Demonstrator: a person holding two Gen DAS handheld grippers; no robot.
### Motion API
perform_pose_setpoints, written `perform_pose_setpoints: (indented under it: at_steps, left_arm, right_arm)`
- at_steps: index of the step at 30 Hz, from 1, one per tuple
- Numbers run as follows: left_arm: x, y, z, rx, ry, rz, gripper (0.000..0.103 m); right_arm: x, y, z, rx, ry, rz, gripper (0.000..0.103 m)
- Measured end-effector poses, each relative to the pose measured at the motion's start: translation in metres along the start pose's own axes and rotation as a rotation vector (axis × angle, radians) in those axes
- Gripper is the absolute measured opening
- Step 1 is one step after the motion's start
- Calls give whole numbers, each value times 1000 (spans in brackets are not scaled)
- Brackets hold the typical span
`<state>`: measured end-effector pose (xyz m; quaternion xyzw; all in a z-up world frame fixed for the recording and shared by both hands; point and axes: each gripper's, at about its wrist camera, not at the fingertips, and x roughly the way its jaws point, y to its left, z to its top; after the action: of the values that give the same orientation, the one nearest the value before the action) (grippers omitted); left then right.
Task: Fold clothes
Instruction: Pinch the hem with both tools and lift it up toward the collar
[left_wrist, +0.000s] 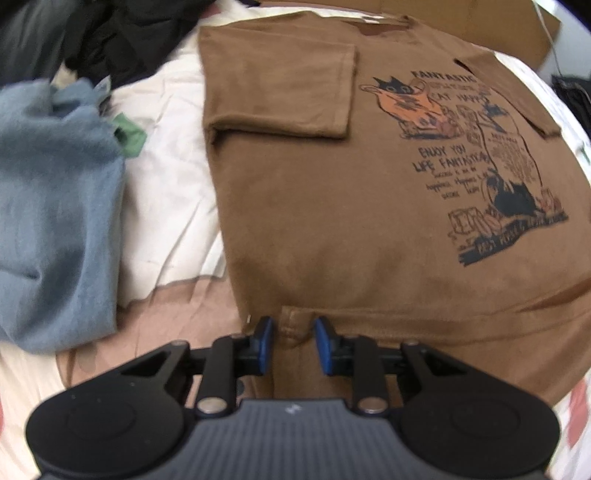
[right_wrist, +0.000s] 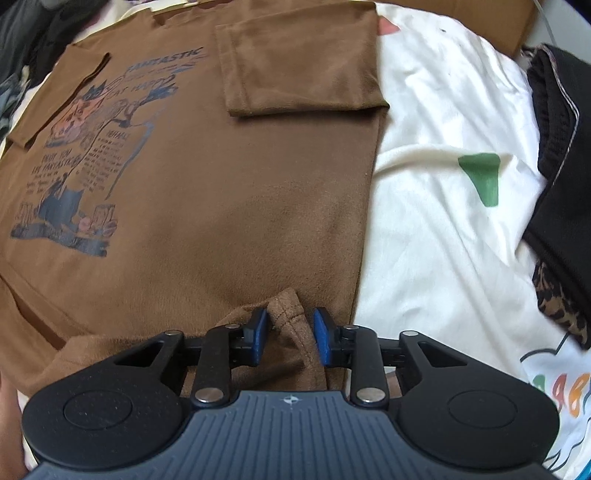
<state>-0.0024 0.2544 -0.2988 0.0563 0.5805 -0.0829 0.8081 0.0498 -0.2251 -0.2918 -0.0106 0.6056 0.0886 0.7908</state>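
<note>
The left hand-held gripper (left_wrist: 292, 334) has its blue pads (left_wrist: 265, 341) spread, one on each side of a raised fold of hem at the near left corner of the brown T-shirt (left_wrist: 332, 229); the pads stand close to the fabric but do not pinch it. The right hand-held gripper (right_wrist: 289, 330) is likewise spread, with a peaked bunch of hem (right_wrist: 286, 306) standing up between its pads near the shirt's right corner.

The brown T-shirt (right_wrist: 221, 177) lies flat, print side up, on a bed with a cream sheet (right_wrist: 436, 206) that bears a green patch (right_wrist: 482, 177). Both short sleeves are folded inward over the body, one (left_wrist: 284, 85) in the left view and one (right_wrist: 299, 66) in the right. A cat graphic with dark lettering (left_wrist: 476, 162) covers the chest.

To the left of the shirt sits a crumpled blue garment (left_wrist: 55, 206), with dark clothing (left_wrist: 122, 33) heaped beyond it. At the bed's right edge lies a black garment (right_wrist: 561, 155), with a leopard-print fabric (right_wrist: 561, 295) beneath it.
</note>
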Motion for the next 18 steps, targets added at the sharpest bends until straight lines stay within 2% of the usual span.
perform_pose_setpoints:
  at_steps: [1,2,9,18]
  left_arm:
    - [-1,-1,1,6,11,2,17]
    - [-2,-2,3,11,23,4,10]
    - [-29,-5,0,-40,38,39,8]
    - [-87,3,-16,-180,-17,46,8]
  right_arm:
    - [0,0,1,8,6,4,11]
    - [-1,1,2,15,12,3,7]
    - [-26,-1,-7,88,2,-27,4]
    - [-94,-14,-38,226,-123,-2,4]
